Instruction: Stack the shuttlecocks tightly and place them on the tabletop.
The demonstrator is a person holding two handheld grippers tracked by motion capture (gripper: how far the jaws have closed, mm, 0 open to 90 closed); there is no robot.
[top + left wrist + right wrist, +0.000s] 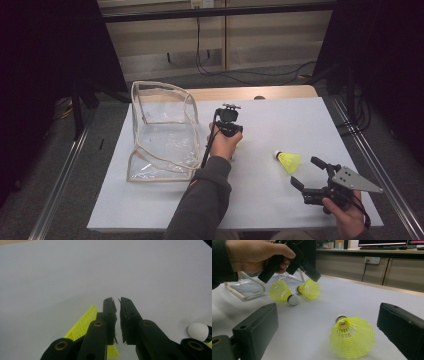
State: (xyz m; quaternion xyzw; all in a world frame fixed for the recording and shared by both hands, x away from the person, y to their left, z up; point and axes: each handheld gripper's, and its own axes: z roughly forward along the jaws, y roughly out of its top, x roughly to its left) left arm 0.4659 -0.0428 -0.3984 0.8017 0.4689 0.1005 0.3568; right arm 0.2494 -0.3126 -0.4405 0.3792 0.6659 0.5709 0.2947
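My left gripper [231,131] stands over the middle of the white table [280,210], its jaws drawn nearly together with only a thin slit between them; in the left gripper view nothing sits in that slit. In the right gripper view its tip rests at the top edge of one yellow mesh-skirted plastic shuttlecock [310,288], and a second yellow shuttlecock with a white cork nose [282,293] lies just beside it; whether the tip pinches the skirt I cannot tell. My right gripper [308,174] waits with its jaws spread wide, holding nothing, and a third yellow shuttlecock [352,336] lies on its side between them, nose pointing away from me

These I judge to be feather-light and springy: the open skirt would give and buckle under a hard squeeze, and the thing would skid off at a nudge. The firm rounded nose, or the skirt's neck just behind it, looks the safest hold, closed gently

The clear soft plastic bag with beige piping [161,131] stands open at the table's left, sagging, and appears to have nothing in it
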